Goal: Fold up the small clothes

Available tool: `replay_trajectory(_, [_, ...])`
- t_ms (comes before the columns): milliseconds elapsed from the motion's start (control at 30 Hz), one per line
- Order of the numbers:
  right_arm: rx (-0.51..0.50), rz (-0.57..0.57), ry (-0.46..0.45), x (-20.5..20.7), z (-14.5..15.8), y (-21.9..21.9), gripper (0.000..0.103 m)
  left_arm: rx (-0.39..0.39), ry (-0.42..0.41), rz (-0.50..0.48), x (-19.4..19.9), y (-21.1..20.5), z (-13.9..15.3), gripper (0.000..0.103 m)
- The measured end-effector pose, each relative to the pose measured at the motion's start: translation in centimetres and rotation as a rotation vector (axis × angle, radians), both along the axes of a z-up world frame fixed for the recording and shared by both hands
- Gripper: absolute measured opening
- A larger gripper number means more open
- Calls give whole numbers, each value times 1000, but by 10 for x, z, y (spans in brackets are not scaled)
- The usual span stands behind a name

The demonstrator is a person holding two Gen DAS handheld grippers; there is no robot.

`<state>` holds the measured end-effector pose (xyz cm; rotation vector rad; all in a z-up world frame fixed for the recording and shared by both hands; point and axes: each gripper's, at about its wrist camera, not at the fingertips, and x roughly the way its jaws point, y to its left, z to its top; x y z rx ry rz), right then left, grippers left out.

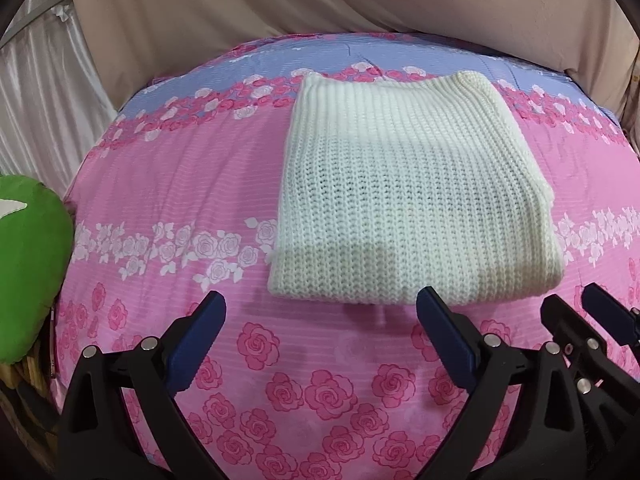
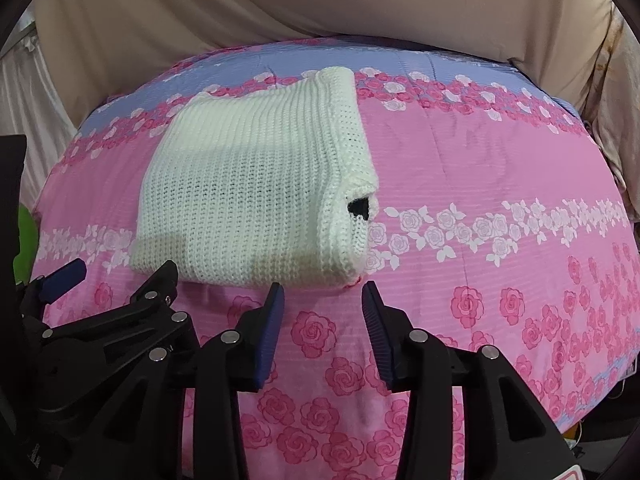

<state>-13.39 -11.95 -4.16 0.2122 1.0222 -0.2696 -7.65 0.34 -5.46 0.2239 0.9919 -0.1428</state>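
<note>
Rose-printed pink bedspread (image 1: 168, 184) underneath; cream knit garment (image 1: 400, 200) folded flat just beyond both sets of fingers, long axis running away. Left gripper (image 1: 320, 308) spread wide, empty; right gripper (image 2: 323, 296) parted, empty, near hem's right corner. Green cushion (image 1: 28, 264) far left.

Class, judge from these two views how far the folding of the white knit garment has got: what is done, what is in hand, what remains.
Done: the white knit garment lies as a compact folded rectangle on the floral bedspread. In hand: nothing; the left gripper and right gripper are both open, just short of its near edge. Left: perhaps tidying the bulging right-hand fold; no other clothes are visible.
</note>
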Motion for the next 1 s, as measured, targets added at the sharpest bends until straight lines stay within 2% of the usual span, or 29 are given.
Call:
replay_trajectory(533, [8,-8,12,5,-2,-4,44,5,19,-12,7,-4,-4,95])
replay_trajectory(833, [2,-11,14,9,-2,-4,44,-31,31,-9,13,-5,-5,95])
replay_trajectory(1000, [1,-18,22,11,-3,-6,44,-25,38,-18,15,-8,-7,95])
